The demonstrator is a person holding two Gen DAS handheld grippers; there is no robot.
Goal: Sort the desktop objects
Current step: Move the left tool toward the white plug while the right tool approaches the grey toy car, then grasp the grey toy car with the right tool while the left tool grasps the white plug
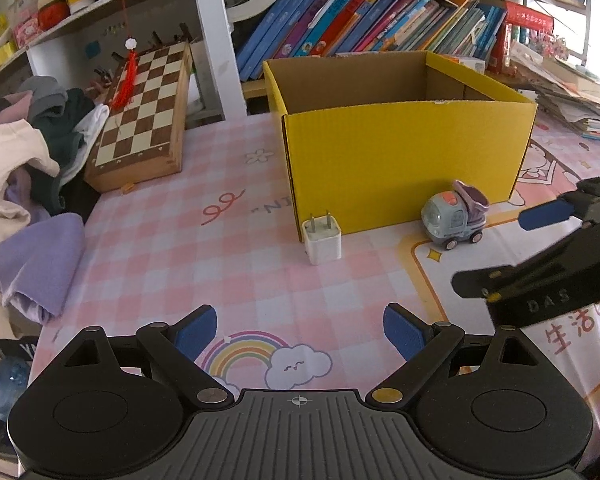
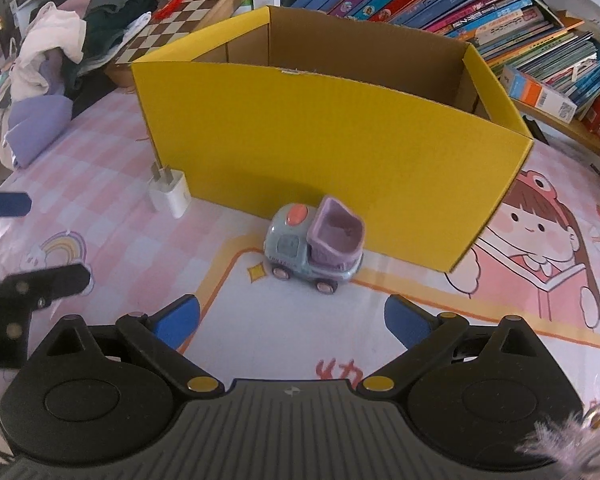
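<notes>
While apparently empty, both grippers (image 1: 300, 330) (image 2: 292, 320) agape.

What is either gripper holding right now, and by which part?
Nothing is held. The left gripper and right gripper are both open and empty; the white charger and toy truck sit untouched on the mat beside the yellow box.

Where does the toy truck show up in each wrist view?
Left wrist: toy truck right of centre, by the yellow box's front wall, right of the white charger.
Right wrist: toy truck at centre, ahead of the open right claw.
Shared landmark: the yellow box.
</notes>
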